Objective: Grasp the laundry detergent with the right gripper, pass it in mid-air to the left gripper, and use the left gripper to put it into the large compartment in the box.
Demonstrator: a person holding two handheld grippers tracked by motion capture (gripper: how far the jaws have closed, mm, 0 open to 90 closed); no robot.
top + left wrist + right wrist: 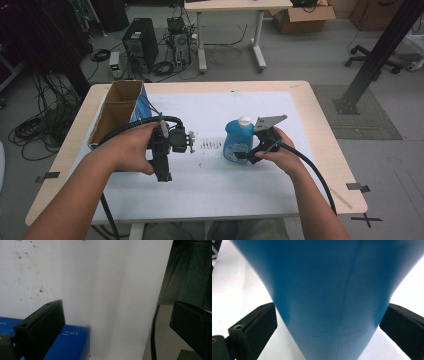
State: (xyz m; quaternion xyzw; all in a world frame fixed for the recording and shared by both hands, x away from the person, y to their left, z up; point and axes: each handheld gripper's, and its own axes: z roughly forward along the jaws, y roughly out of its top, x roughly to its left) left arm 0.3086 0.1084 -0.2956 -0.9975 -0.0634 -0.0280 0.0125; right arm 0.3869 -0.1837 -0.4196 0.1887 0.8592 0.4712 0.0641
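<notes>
**Blue bottle between the right jaws, left jaws spread over the mat**

The black fingers (254, 327) of the right gripper (248, 156) sit on both sides of the blue plastic bottle with a white cap (237, 140), pressed to its sides, the bottle upright on the white mat (250, 190) near the table's middle. The left gripper (164, 172) hangs with its 2 jaws spread wide and holding nothing, over the mat's near part, close to the open cardboard box with blue sides (117, 110) at the left of the wooden table (320, 130).
</notes>
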